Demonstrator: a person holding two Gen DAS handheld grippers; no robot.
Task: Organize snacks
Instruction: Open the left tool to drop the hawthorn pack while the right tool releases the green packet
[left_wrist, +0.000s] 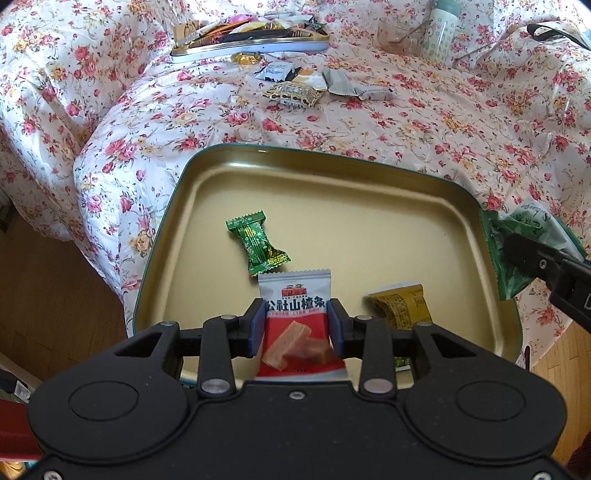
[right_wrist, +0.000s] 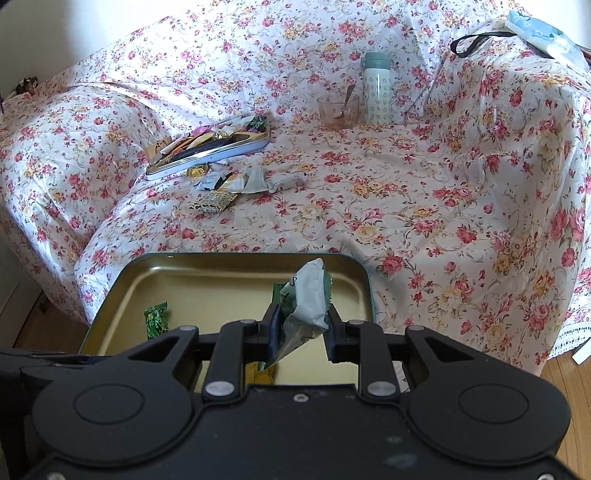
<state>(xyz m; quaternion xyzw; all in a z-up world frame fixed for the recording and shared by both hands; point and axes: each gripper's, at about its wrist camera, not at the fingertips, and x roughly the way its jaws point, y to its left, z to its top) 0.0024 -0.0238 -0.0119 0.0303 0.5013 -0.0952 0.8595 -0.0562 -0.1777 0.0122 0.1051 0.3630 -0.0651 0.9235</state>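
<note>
Green candy lies in the near tin tray; behind it, loose snack packets lie before the far tin.

Bare gold floor across the upper half of the shallow green-rimmed metal tray in the left wrist view. Blocked at centre by a green twisted-foil candy, lower right by a yellow printed packet. Open floral-cloth surface at right of the right wrist view; cluttered upper left by a white-rimmed snack tin and loose wrappers.
</note>
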